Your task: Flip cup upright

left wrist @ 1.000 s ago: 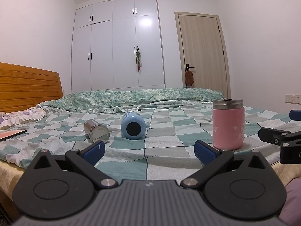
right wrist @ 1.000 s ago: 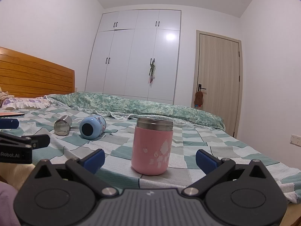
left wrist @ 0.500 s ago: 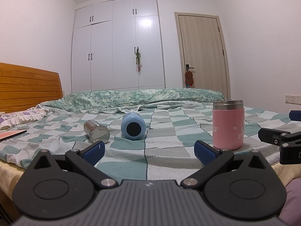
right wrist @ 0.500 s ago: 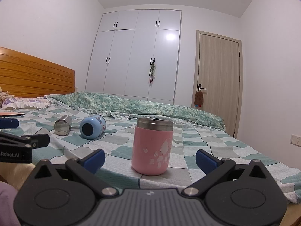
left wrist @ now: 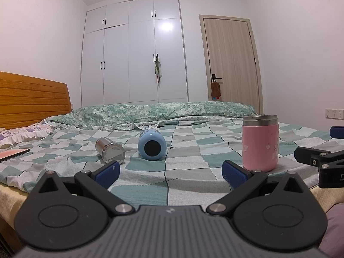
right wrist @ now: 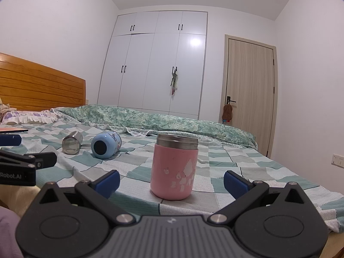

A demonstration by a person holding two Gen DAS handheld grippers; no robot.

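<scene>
A pink cup (right wrist: 173, 168) with a steel rim stands upright on the checked bedspread, also in the left wrist view (left wrist: 260, 143). A blue cup (left wrist: 151, 144) lies on its side, base toward me, also in the right wrist view (right wrist: 105, 145). A steel cup (left wrist: 110, 153) lies on its side left of it, also in the right wrist view (right wrist: 72, 142). My left gripper (left wrist: 169, 174) is open and empty at the bed's near edge, short of the blue cup. My right gripper (right wrist: 171, 180) is open and empty, just in front of the pink cup.
The bed (left wrist: 193, 148) has a green quilt (left wrist: 163, 111) rolled along its far side, a wooden headboard (left wrist: 32, 103) and pillow at left, and a flat red book (left wrist: 13, 153). A white wardrobe (left wrist: 137, 60) and door (left wrist: 232, 64) stand behind.
</scene>
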